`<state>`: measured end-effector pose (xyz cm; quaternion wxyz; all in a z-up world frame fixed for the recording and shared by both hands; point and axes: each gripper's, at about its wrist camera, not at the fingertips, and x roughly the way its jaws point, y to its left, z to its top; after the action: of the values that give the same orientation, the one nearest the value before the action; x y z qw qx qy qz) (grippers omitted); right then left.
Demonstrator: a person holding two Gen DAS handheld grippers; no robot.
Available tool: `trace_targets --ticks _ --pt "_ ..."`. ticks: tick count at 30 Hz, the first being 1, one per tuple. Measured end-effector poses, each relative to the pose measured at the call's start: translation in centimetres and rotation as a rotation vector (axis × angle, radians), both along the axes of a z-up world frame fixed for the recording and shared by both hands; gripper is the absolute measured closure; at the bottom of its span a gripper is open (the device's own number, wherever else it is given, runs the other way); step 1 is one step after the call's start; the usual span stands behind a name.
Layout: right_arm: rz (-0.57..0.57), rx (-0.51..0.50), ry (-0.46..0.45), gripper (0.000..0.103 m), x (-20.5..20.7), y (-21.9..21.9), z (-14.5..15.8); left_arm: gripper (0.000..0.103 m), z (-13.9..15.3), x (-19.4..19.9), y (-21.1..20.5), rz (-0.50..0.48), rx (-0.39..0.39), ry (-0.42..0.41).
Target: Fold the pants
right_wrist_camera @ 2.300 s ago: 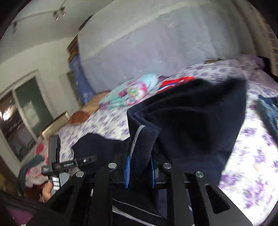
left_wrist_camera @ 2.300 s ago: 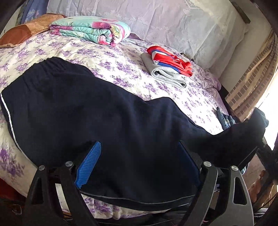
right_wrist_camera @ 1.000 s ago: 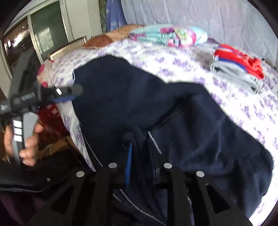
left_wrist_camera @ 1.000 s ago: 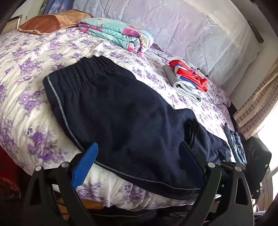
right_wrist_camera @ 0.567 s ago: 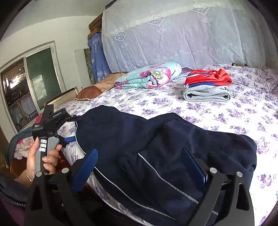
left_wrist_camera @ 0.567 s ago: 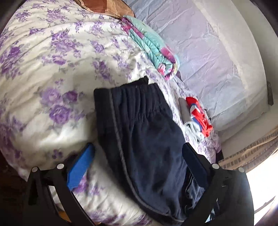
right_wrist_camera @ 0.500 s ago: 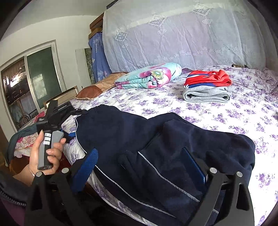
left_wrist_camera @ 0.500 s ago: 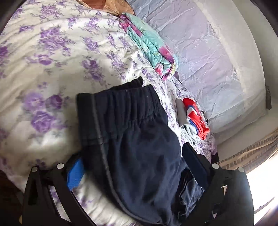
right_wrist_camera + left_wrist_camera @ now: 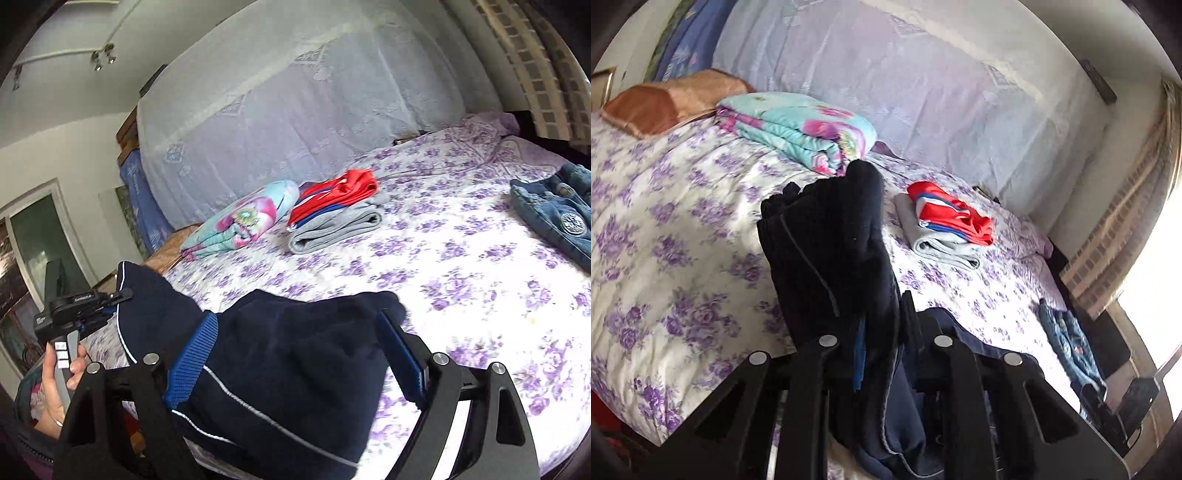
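Left wrist view: the left tool (image 9: 879, 332) has its jaws closing, pinched on the waistband end of the dark navy pants (image 9: 831, 251), which stands lifted above the flowered bed (image 9: 665, 229) near its front edge; the rest of the garment trails down under the tool, so a fold appears under way but not yet laid down; beyond lie a folded floral blanket (image 9: 798, 129), a brown pillow (image 9: 665, 99) toward the far left corner, and a red-and-grey folded stack (image 9: 945, 229) nearer the draped headboard (image 9: 923, 92); denim clothing (image 9: 1067, 343) sits at the bed's right edge.

Right wrist view: the right tool (image 9: 295, 354) is spread wide, its jaws just starting to close, with the bunched pants (image 9: 288, 369) between the blue pads but not visibly pressed; the pants hang over the bed's front left corner; a hand (image 9: 55, 387) holds the other tool at left; the bed surface ahead looks free for laying the fold, the stack and blanket well apart; smoothing and further folds seem left to do.
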<state>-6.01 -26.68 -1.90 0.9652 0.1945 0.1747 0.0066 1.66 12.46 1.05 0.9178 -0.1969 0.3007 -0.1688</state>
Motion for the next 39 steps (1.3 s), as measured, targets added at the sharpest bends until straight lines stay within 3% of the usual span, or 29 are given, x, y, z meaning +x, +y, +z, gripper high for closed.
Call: trace_targets --ticks 2,5,7,8,11,14,16,18,19,21,24,27,30,32,34,36,37,39 --pt "-0.021 0.03 0.008 0.015 -0.5 -1.1 -0.2 0.084 -0.6 0.7 -0.5 0.032 0.023 0.053" --pt "-0.03 0.033 0.012 0.015 -1.3 -1.8 -0.9 0.072 -3.4 2.2 2.9 0.163 -0.02 0.185" --pt "-0.032 0.028 0.023 0.015 -1.5 -2.1 -1.4 0.034 -5.5 2.3 5.9 0.244 -0.08 0.244" --pt "-0.031 0.032 0.03 0.015 -1.5 -2.2 -1.6 0.028 -6.5 2.3 7.2 0.285 -0.117 0.265" --pt "-0.018 0.053 0.05 0.015 -1.2 -2.4 -2.2 0.025 -10.1 3.3 9.5 0.304 -0.257 0.357" --pt "0.003 0.038 0.064 0.015 -1.0 -1.6 -2.3 0.027 -10.2 3.7 10.0 0.318 -0.317 0.313" --pt "0.016 0.014 0.062 0.015 -1.1 -0.7 -2.1 0.05 -10.0 3.9 10.2 0.305 -0.384 0.286" --pt "0.012 -0.01 0.049 0.015 -1.5 -0.4 -1.8 0.085 -9.4 3.8 9.9 0.279 -0.391 0.258" --pt "0.006 -0.016 0.039 0.015 -1.6 -0.4 -1.6 0.085 -8.3 3.3 9.2 0.269 -0.351 0.222" --pt "-0.014 -0.017 0.025 0.015 -2.0 -0.9 -1.2 0.085 -5.2 2.4 6.5 0.243 -0.198 0.122" --pt "-0.059 -0.013 0.015 0.015 -2.2 -2.3 -0.6 0.085 0.1 0.5 0.0 0.102 0.01 -0.03" --pt "-0.115 0.003 0.003 0.015 -2.6 -3.9 0.1 0.085 3.3 -1.7 -8.3 -0.077 0.233 -0.133" --pt "-0.176 -0.005 -0.006 0.015 -3.3 -5.2 0.5 0.081 1.7 -3.8 -17.9 -0.306 0.443 -0.136" --pt "-0.204 -0.002 0.004 0.015 -3.7 -6.0 0.4 0.061 -2.4 -4.2 -23.6 -0.46 0.561 -0.074" --pt "-0.2 0.03 0.022 0.015 -4.0 -6.6 0.2 0.054 -7.2 -5.0 -27.7 -0.561 0.721 -0.031" --pt "-0.164 0.05 0.044 0.015 -4.0 -6.8 0.0 0.048 -8.4 -7.4 -28.8 -0.533 0.852 -0.184" --pt "-0.134 0.054 0.053 0.015 -3.9 -6.7 0.0 0.042 -8.1 -8.1 -28.7 -0.545 0.859 -0.228" --pt "-0.016 0.11 0.074 0.015 -3.0 -6.4 0.0 0.036 -6.9 -7.8 -27.6 -0.569 0.787 -0.223"
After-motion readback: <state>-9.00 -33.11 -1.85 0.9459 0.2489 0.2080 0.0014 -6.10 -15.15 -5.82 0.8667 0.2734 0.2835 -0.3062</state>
